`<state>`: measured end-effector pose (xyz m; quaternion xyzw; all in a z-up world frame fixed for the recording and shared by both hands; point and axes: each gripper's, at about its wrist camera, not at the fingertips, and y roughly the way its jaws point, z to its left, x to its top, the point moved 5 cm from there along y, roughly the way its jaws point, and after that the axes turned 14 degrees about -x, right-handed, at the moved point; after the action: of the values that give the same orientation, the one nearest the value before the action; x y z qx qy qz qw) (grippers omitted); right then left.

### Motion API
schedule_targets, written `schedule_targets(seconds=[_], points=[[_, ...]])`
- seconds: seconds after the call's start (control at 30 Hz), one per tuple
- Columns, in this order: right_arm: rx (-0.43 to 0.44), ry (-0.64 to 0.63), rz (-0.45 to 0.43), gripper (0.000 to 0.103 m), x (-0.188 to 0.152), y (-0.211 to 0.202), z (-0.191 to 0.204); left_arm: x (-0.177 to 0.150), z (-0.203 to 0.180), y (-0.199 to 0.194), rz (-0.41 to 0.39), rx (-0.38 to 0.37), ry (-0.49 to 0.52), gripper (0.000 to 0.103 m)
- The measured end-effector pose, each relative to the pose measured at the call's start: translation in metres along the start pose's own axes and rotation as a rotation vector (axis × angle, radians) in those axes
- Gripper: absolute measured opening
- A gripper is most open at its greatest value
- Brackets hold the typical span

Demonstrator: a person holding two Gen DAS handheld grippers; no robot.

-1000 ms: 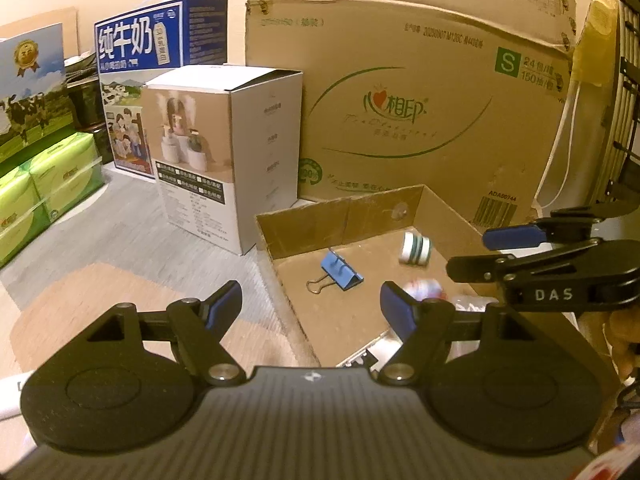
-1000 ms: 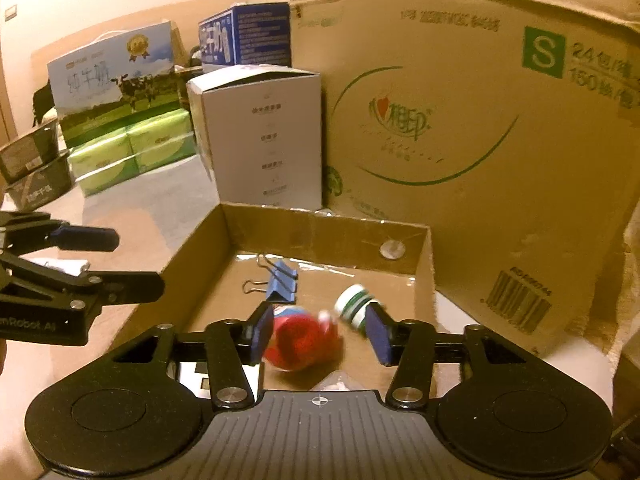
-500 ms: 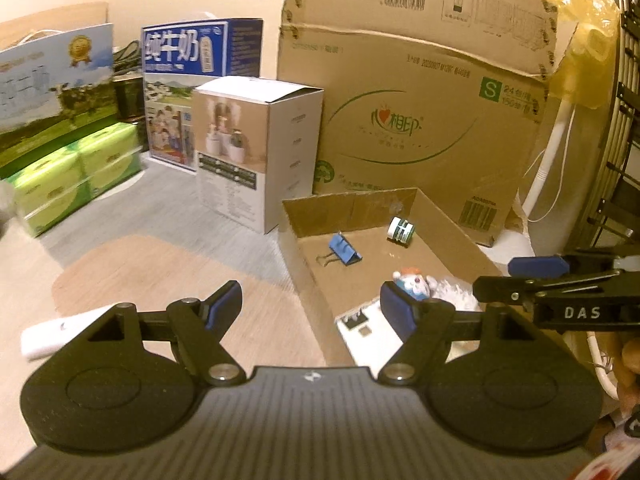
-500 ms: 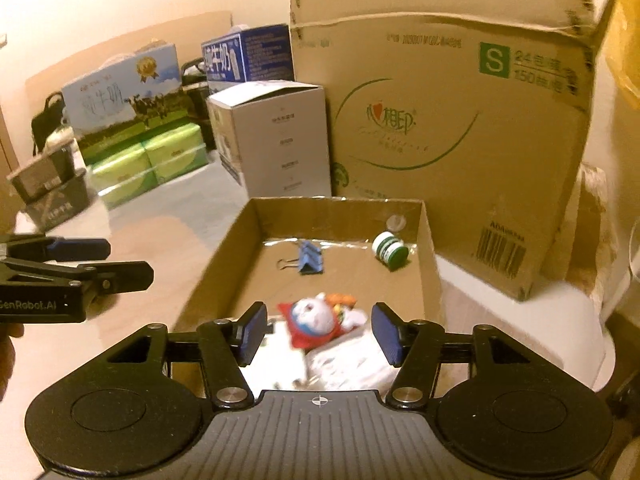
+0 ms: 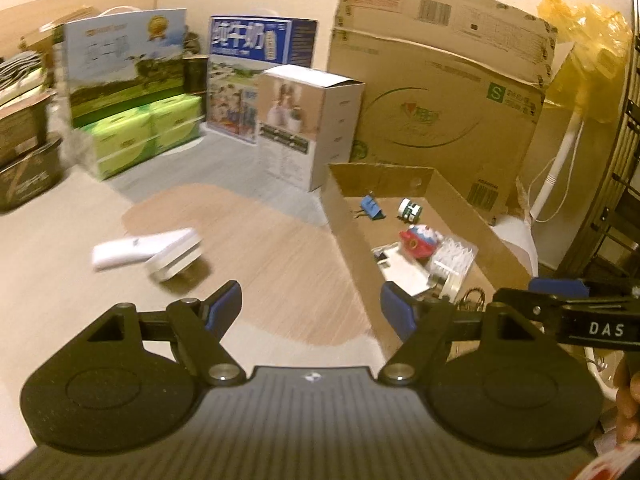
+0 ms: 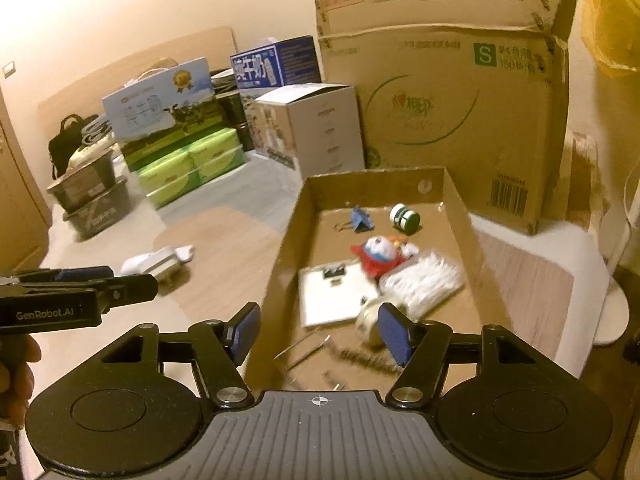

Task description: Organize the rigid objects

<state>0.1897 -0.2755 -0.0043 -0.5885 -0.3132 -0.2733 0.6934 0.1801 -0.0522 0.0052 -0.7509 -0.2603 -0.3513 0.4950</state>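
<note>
On the floor to the left lie two white objects (image 5: 146, 254), touching, blurred. Green tissue packs (image 6: 192, 166) and two milk cartons stand behind them. The left gripper (image 5: 311, 309) hovers released, nothing between its pads. Right of it sits the shallow cardboard tray (image 6: 288, 248), holding one blue binder clip (image 6: 362, 218), one green-capped jar (image 6: 405, 218), one red-and-white toy figure (image 6: 380, 256), a white card (image 6: 332, 294) and white bristly bundle. The right gripper (image 6: 318, 334) is opening, empty, over the tray's near end.

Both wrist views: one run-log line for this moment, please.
left gripper: open, empty | right gripper: opening, empty | red toy figure: in cardboard tray | white items: on table, outside tray
</note>
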Motion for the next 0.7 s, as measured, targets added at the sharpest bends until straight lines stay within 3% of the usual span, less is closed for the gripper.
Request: schedule_targets(seconds=[0.2, 0.37, 0.7], points=[[0.019, -0.016, 0.014, 0.067, -0.020, -0.019, 0.018, -0.026, 0.009, -0.030, 0.027, 0.048, -0.009, 0.077], [0.028, -0.037, 0.013, 0.078, -0.029, -0.025, 0.033, -0.045, 0.019, -0.049, 0.053, 0.083, -0.013, 0.082], [0.076, -0.073, 0.030, 0.080, -0.036, -0.020, 0.066, -0.060, 0.049, -0.069, 0.067, 0.157, -0.042, 0.091]])
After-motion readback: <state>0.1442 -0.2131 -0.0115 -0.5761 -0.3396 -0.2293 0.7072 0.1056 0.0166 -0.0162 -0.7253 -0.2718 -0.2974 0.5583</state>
